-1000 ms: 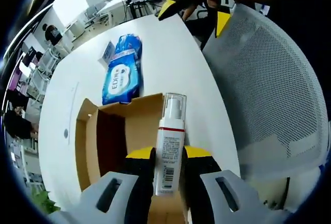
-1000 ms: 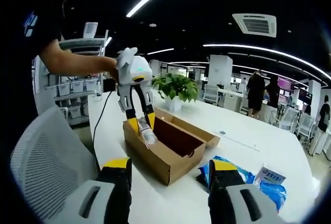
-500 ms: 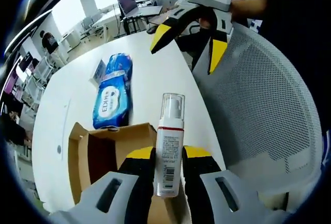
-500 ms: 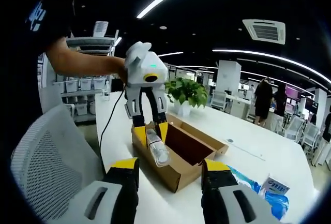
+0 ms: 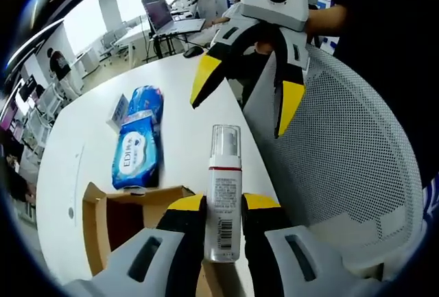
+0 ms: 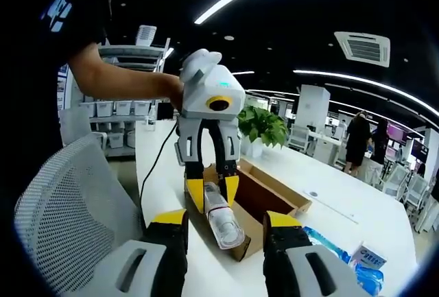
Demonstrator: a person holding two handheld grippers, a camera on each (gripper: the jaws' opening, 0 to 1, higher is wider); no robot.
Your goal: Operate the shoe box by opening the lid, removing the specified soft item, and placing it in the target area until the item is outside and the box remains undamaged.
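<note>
We clamp the pump bottle [image 5: 223,201] in our left gripper [image 5: 223,204], raised clear above the open shoe box [image 5: 113,208] so its walls stay unharmed. Beyond, our right gripper [image 5: 243,84] hangs wide and empty; farther off, wipes packs [image 5: 139,149] lie on the white table [image 5: 185,146].

Readable print: one brand word on the wipes pack.

In the left gripper view, the blue soft plastic pack of wet wipes [image 5: 138,147], at about nine o'clock from the bottle, carries white lettering that reads roughly "EDIR", its last letters unclear. The white pump bottle with a clear cap and red band [image 5: 223,201] bears a barcode and lines of fine print along its side, too small to read. In the right gripper view, the same blue pack [image 6: 363,269] at four o'clock shows a label with blue marks, illegible.
</note>
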